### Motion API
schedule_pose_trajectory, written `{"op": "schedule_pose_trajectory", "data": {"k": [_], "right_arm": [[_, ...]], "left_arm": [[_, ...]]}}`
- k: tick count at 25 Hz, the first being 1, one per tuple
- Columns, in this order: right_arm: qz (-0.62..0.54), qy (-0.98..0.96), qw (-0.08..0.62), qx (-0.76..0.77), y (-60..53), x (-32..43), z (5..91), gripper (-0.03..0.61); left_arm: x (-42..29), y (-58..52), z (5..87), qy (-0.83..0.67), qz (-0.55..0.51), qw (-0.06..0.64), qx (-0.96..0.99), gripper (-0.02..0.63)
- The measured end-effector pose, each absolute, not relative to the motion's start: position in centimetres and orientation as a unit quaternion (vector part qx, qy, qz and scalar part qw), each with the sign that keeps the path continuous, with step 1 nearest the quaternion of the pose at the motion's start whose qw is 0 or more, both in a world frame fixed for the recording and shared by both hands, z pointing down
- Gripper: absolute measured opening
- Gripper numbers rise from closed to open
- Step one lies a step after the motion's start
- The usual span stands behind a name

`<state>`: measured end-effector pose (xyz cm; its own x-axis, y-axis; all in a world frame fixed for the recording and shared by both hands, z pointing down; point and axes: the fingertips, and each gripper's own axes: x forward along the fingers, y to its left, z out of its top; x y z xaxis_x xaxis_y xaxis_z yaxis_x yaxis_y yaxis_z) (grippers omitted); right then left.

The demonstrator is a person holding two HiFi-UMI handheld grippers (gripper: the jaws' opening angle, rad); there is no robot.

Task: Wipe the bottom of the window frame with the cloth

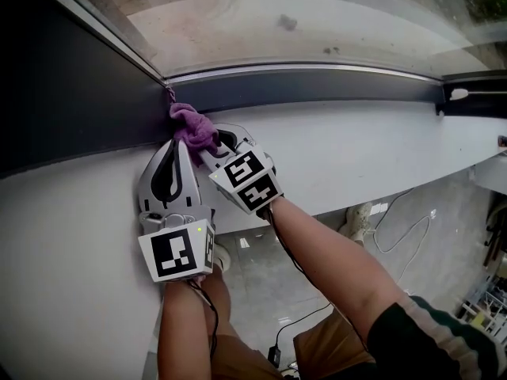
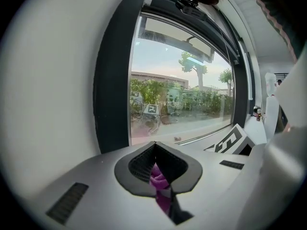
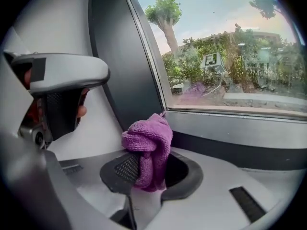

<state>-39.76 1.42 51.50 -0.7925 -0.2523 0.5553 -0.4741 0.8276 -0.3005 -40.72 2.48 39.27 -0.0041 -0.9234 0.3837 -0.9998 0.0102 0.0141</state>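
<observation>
A purple cloth (image 1: 194, 125) is bunched at the left corner of the dark bottom window frame (image 1: 317, 85), where it meets the side frame. Both grippers meet at it. My right gripper (image 1: 215, 142) is shut on the cloth (image 3: 148, 138), which stands up out of its jaws (image 3: 146, 171) as a folded wad. My left gripper (image 1: 184, 145) comes in from below left. Its jaws (image 2: 160, 171) stand shut with a bit of the cloth (image 2: 157, 178) showing between them. The left gripper's shell (image 3: 62, 75) sits close on the right gripper view's left.
A white sill (image 1: 356, 149) runs below the frame, with the glass pane (image 1: 317, 22) above. A white handle (image 1: 459, 93) sits at the frame's right end. Cables (image 1: 404, 236) and a shoe (image 1: 360, 216) lie on the floor below.
</observation>
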Motion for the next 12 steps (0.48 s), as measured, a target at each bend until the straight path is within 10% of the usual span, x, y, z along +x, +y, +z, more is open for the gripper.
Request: {"op": "schedule_pose_trajectory", "data": {"k": [12], "right_arm": [[0.225,-0.912,0.271,0.21,-0.1,-37.2,52.8,0.11]], "left_arm": [[-39.0,0.9,40.7,-0.686,0.146,0.156,0.696,0.009]]}}
